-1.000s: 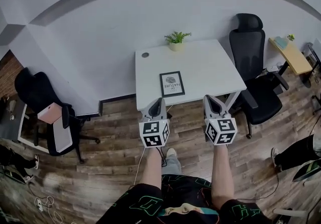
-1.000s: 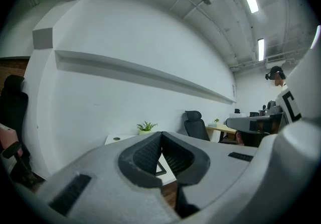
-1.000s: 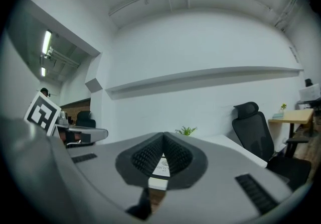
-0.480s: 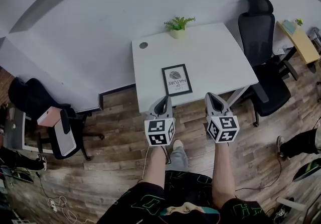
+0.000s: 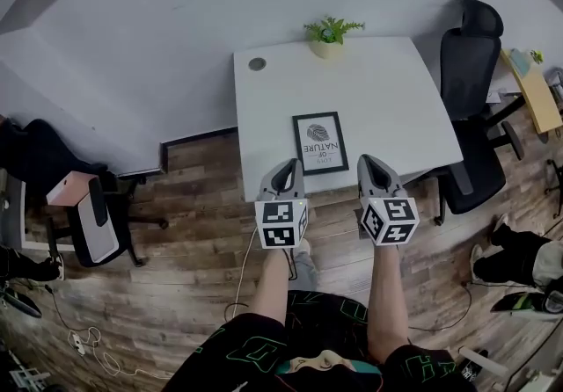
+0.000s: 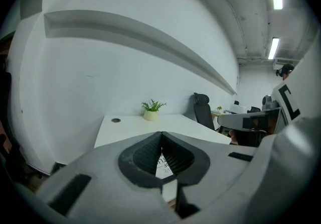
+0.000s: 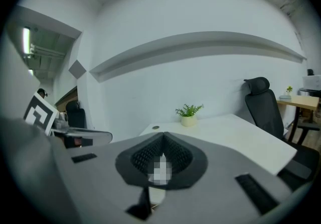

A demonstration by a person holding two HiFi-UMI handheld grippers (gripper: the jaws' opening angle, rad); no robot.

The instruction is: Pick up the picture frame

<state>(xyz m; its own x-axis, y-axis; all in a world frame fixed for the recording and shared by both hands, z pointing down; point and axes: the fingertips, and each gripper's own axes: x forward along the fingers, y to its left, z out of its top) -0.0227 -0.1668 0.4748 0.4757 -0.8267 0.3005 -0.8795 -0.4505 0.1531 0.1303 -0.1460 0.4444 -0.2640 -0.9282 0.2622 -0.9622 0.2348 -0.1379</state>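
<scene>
The left gripper point(image 5: 287, 165) has its jaws pressed fully together with nothing between them, and its own view shows the ribbed pads point(image 6: 150, 153) meeting in a single seam. The right gripper point(image 5: 369, 160) is closed the same way and is just as empty. Both are held side by side in front of the person, each at the end of a bare forearm, with their marker cubes facing up and their tips at the near edge of the white table point(image 5: 387, 91). The picture frame point(image 5: 320, 142) lies flat on that table close to its near edge, black-bordered with a white print. It sits just ahead of the grippers, between the lines they point along, and neither grips it. Farther back a small potted plant point(image 5: 330, 33) stands at the table's far edge against the wall, and a round cable hole point(image 5: 257, 64) sits near the far left corner. A black office chair point(image 5: 471, 56) stands to the table's right, another chair point(image 5: 88, 219) is well off to the left, and wooden flooring point(image 5: 193, 232) runs under it all.
</scene>
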